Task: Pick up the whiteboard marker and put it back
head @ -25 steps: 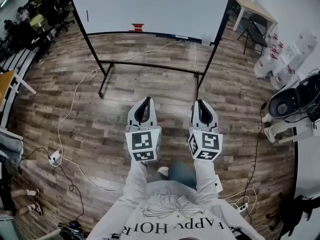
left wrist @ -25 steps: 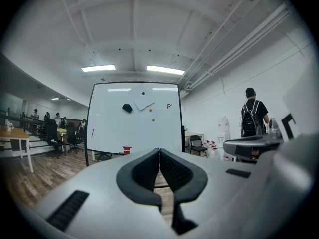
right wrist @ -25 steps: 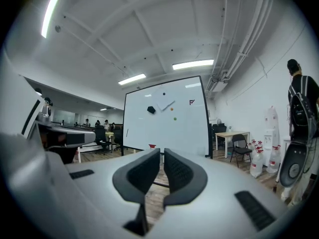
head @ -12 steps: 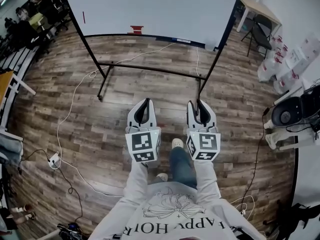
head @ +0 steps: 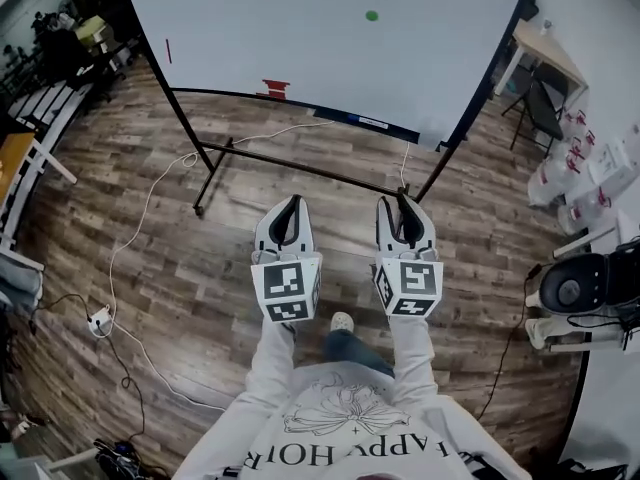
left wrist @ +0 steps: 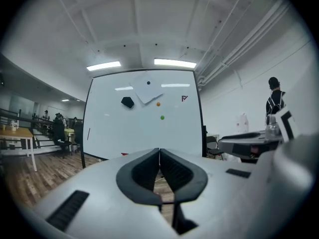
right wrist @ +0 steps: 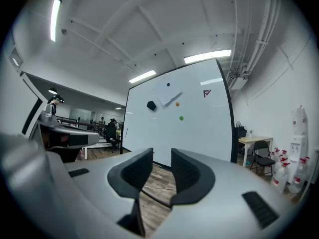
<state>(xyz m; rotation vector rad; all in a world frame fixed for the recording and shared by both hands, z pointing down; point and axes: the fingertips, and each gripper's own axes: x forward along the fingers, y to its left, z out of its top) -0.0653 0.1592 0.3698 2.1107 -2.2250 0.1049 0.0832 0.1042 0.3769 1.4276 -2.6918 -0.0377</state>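
Observation:
A whiteboard (head: pixel 330 48) on a black stand stands ahead of me. On its tray lie a dark marker with a white label (head: pixel 355 121) and a small red object (head: pixel 274 88). A thin red stick or stroke (head: pixel 168 50) shows near the board's left edge. My left gripper (head: pixel 288 214) is shut and empty, held level towards the board (left wrist: pixel 144 126). My right gripper (head: pixel 405 215) is beside it, its jaws opening with nothing between them. Both are well short of the tray. In the gripper views the left gripper (left wrist: pixel 159 151) and the right gripper (right wrist: pixel 162 156) face the board (right wrist: pixel 194 133).
The stand's crossbar (head: pixel 300 166) and its legs are in front of me. A white cable (head: pixel 150 200) runs to a power strip (head: pixel 100 319). A table and chair (head: pixel 545 58), bottles (head: pixel 600 168) and a machine (head: pixel 580 293) stand right. A black eraser (left wrist: pixel 127 102) sticks on the board.
I have walked towards the whiteboard, which now looks larger and nearer. Both grippers moved forward with me. The right jaws went from shut to parted.

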